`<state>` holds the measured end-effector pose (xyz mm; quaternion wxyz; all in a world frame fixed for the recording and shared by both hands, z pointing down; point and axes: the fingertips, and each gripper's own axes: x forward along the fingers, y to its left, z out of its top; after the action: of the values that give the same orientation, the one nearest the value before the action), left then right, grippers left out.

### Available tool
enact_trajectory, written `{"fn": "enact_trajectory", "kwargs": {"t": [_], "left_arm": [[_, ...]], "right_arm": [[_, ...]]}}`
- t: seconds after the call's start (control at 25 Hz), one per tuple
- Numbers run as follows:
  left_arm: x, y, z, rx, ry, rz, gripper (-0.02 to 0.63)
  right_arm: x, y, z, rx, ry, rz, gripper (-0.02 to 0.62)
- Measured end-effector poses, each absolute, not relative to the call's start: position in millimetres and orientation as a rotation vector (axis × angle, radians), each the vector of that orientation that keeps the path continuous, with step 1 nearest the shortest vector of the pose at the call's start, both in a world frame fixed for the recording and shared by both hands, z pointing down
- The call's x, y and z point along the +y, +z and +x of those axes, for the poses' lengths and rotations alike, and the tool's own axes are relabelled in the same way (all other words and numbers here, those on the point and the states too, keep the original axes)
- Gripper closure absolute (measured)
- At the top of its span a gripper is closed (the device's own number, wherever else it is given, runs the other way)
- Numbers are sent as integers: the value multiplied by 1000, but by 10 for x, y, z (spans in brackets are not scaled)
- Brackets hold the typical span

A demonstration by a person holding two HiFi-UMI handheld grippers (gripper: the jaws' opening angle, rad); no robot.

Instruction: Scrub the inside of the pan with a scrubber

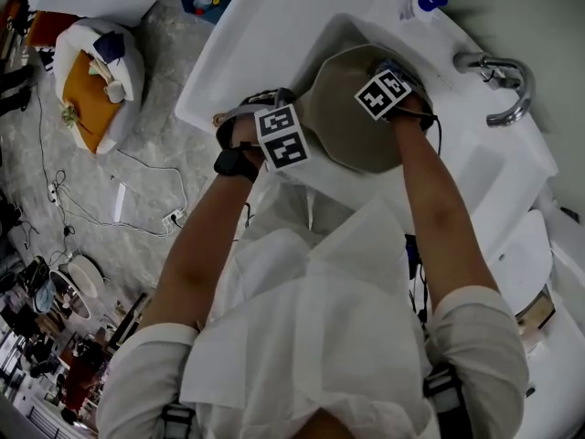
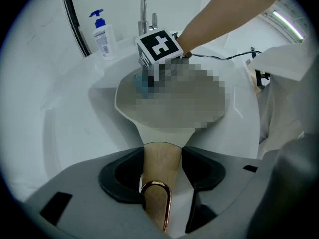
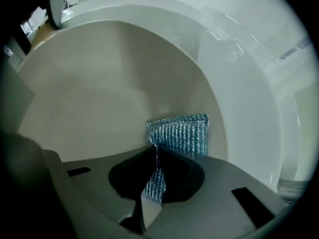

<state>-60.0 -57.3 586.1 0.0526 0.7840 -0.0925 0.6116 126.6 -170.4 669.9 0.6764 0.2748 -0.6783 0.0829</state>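
A beige pan (image 1: 347, 126) lies tilted in the white sink (image 1: 274, 35). My left gripper (image 1: 285, 141) is at its near left edge, shut on the pan's wooden handle (image 2: 160, 169), which carries a copper hanging loop. My right gripper (image 1: 388, 88) reaches into the pan from the far side. It is shut on a blue-silver mesh scrubber (image 3: 179, 133), and the scrubber's free end lies against the pan's inner wall (image 3: 109, 88) near the rim. From the left gripper view, the pan (image 2: 149, 121) spreads ahead and the right gripper's marker cube (image 2: 158, 46) stands over it.
A chrome faucet (image 1: 501, 79) curves over the sink's far right side. A soap pump bottle (image 1: 420, 0) stands at the back rim. Floor clutter and cables lie to the left of the sink. The person's white sleeves and torso fill the lower part of the head view.
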Motion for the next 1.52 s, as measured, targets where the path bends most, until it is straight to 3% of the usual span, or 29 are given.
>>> {"fn": "enact_trajectory", "kwargs": {"t": [0.64, 1.0, 1.24, 1.52], "left_arm": [[-565, 5862, -606, -269, 1864, 2385, 356], [-561, 5858, -614, -274, 1867, 2384, 356], [-560, 5857, -612, -269, 1867, 2381, 356], [-566, 5855, -608, -268, 1865, 2382, 357]], "right_arm": [[-1657, 6485, 271, -2008, 491, 710, 566], [-795, 6303, -191, -2227, 790, 362, 568], [-61, 6271, 62, -2068, 988, 18, 569], [229, 6501, 907, -1564, 866, -114, 569]]}}
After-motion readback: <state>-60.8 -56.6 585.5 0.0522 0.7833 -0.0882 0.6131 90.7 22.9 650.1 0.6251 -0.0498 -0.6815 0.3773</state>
